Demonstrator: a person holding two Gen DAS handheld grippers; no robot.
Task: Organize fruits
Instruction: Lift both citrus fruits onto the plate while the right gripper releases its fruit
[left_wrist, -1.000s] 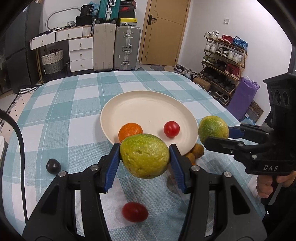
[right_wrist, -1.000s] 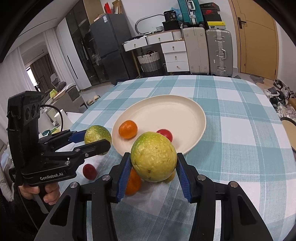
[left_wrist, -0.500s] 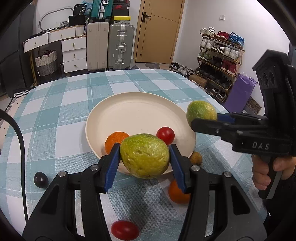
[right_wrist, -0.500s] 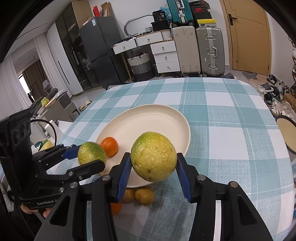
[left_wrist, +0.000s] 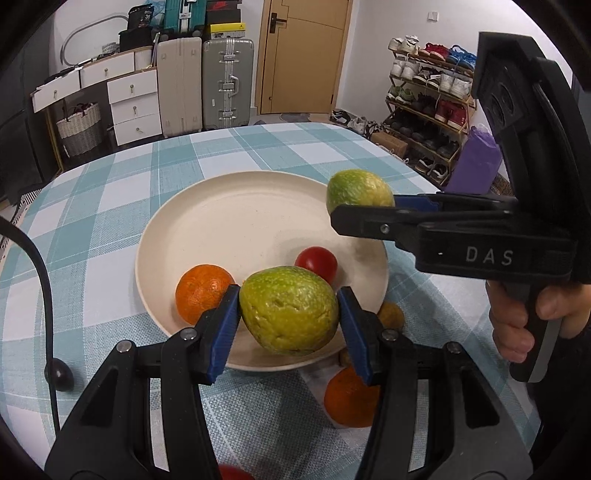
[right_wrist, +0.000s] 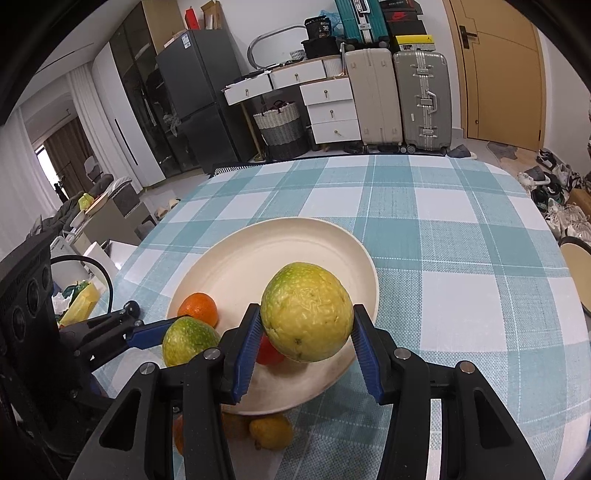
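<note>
Both tools have advanced over the plate (left_wrist: 177, 236), each angled downward pinching a green-yellow fruit (left_wrist: 290, 310).

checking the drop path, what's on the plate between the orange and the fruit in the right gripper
A red tomato sits on the plate between the orange and the green-yellow fruit held in the right gripper; the left wrist view shows it.

Each wrist camera is sitting just behind its own claw, looking steeply down and close over the bench at the cream plate (left_wrist: 236, 206). Both views are sharing the plate (right_wrist: 280, 236), and each is catching the other claw beside it.
</note>
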